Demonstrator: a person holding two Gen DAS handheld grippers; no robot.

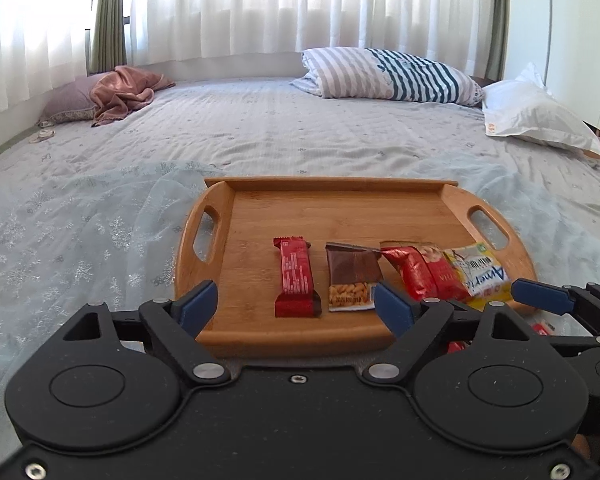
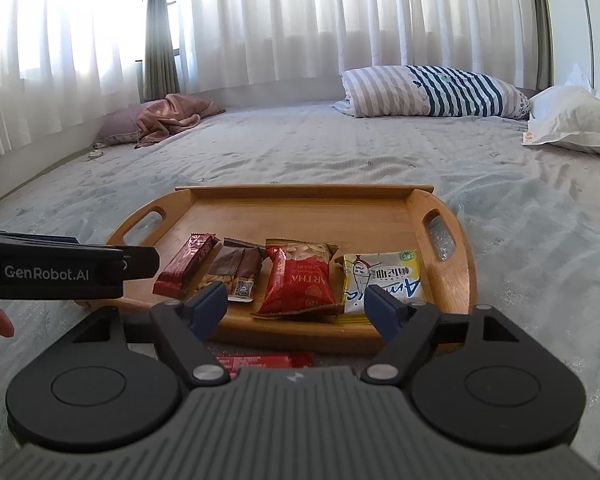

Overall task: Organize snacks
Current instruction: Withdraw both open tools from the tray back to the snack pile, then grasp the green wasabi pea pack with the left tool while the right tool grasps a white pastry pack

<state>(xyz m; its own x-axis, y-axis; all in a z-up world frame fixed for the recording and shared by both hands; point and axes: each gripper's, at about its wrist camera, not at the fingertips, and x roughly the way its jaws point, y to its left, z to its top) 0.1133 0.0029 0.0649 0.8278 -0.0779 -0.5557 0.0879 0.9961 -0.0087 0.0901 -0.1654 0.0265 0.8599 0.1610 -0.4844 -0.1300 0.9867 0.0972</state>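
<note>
Black handheld tongs with blue pads

The left tongs (image 1: 296, 300) and right tongs (image 2: 296, 308) had black linkage arms, silver pivot screws, round housings; one side read "GenRobot.AI" in white.

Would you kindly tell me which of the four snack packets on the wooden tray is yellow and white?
The yellow-and-white packet at the row's far right, beside the tray's right handle; the other three are red or brown.
</note>
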